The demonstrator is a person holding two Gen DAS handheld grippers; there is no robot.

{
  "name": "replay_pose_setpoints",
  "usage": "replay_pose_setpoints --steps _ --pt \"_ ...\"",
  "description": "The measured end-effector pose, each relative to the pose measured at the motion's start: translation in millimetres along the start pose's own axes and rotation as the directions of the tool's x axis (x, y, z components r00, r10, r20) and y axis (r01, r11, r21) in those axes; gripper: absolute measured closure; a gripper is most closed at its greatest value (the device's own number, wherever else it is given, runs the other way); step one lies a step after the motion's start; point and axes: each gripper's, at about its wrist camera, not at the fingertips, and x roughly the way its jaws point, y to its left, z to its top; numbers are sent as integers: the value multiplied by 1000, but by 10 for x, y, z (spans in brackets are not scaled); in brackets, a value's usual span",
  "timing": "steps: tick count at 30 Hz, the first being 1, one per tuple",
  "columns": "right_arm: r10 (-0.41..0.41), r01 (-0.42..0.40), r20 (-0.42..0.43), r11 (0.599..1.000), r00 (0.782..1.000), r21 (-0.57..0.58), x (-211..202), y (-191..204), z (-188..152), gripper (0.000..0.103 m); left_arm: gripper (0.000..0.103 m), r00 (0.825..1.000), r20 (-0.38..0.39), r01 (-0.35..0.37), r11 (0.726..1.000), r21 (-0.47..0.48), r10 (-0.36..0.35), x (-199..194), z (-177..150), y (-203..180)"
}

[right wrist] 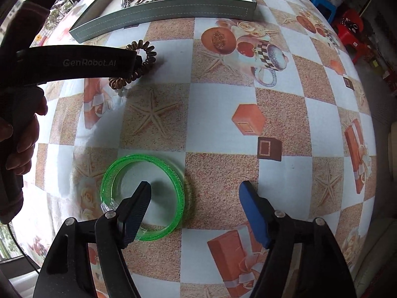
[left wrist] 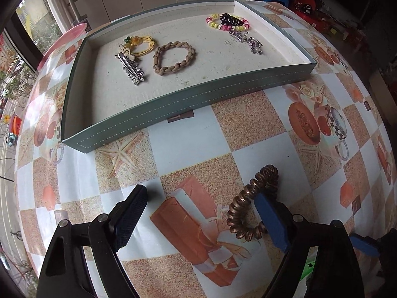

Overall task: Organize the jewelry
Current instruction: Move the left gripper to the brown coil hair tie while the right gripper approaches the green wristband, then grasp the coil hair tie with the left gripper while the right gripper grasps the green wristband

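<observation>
Left and right wrist views of a jewelry-sorting task. The left hand-held gripper [left wrist: 202,213] is standing with its jaws apart over the surface [left wrist: 248,134]; the bronze spiral hair tie [left wrist: 250,203] is lying against the blue finger, looped partly round its tip, and nothing is pressing on it from the black finger. The right hand-held gripper [right wrist: 194,211] is likewise standing apart, its black finger sitting inside the green bangle [right wrist: 142,196] and its blue finger well outside the ring.

Risks: the coil is springy and open-looped, so it is likely to snag on the blue fingertip or roll aside as the jaws come together. The bangle is rigid, smooth, translucent plastic; pads closing on its curved wall may be squeezing it out sideways or tipping it on the slick printed surface.

Materials: the tray [left wrist: 188,96] is showing a grey-green stitched wall and a pale, rough floor. Already lying in it are a braided tan bracelet [left wrist: 173,58], a metal hair clip [left wrist: 130,68], a yellow corded piece [left wrist: 141,46] and a pastel beaded bracelet [left wrist: 213,23] with a dark glossy clip across it.
</observation>
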Motion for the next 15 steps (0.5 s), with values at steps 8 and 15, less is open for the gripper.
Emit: replay_pose_setpoints --steps 8,15 --pt "-19 20 20 997 1000 -74 -16 325 -76 37 33 1000 15 24 999 46 -25 -92 23 -128" --pt "-4 7 23 994 1000 -108 -40 358 -19 51 70 999 33 32 999 32 -33 -179 -5 -92"
